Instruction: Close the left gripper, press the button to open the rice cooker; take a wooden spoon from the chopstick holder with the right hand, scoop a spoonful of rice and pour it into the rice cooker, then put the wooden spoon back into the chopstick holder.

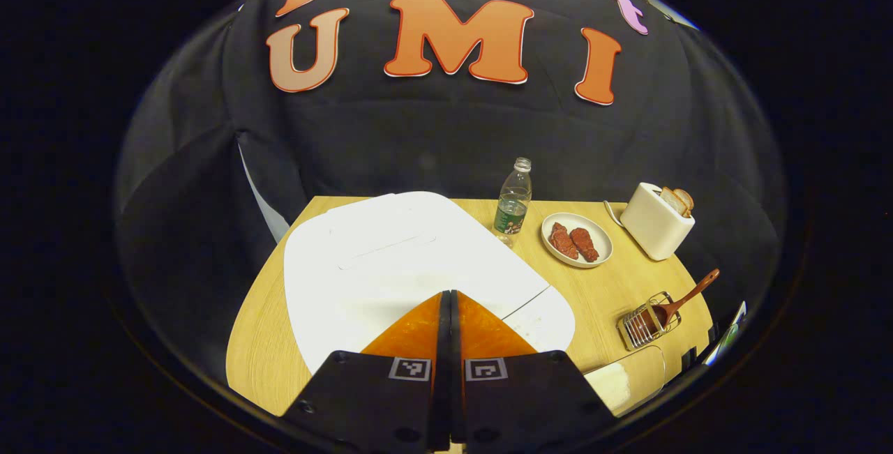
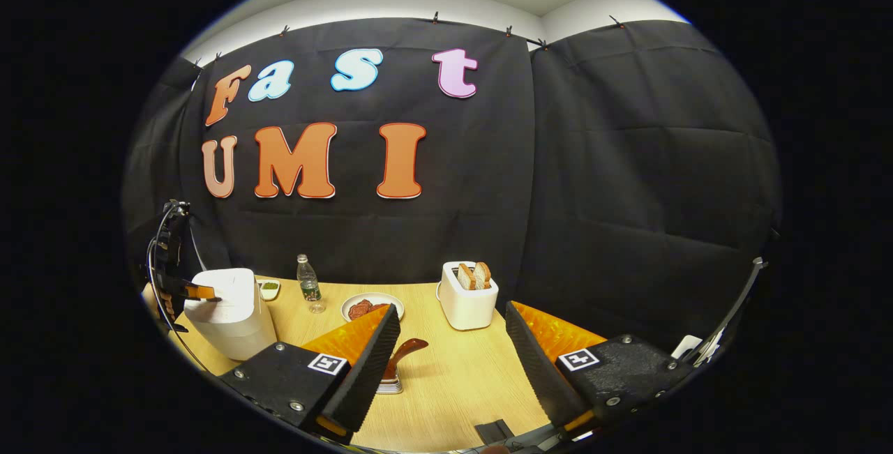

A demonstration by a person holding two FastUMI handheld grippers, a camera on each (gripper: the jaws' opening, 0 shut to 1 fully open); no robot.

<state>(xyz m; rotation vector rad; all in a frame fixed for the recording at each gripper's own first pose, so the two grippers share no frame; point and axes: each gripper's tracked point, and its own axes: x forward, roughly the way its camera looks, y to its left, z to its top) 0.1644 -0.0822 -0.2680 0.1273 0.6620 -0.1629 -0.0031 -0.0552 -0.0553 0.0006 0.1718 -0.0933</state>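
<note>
jaws pressed together over rice cooker [image 1: 391,259]

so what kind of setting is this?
Likely a mock kitchen tabletop staged in a recording booth: a white rice cooker, a toaster holding bread slices and a plate of meat sit on a wooden table against black cloth.
</note>
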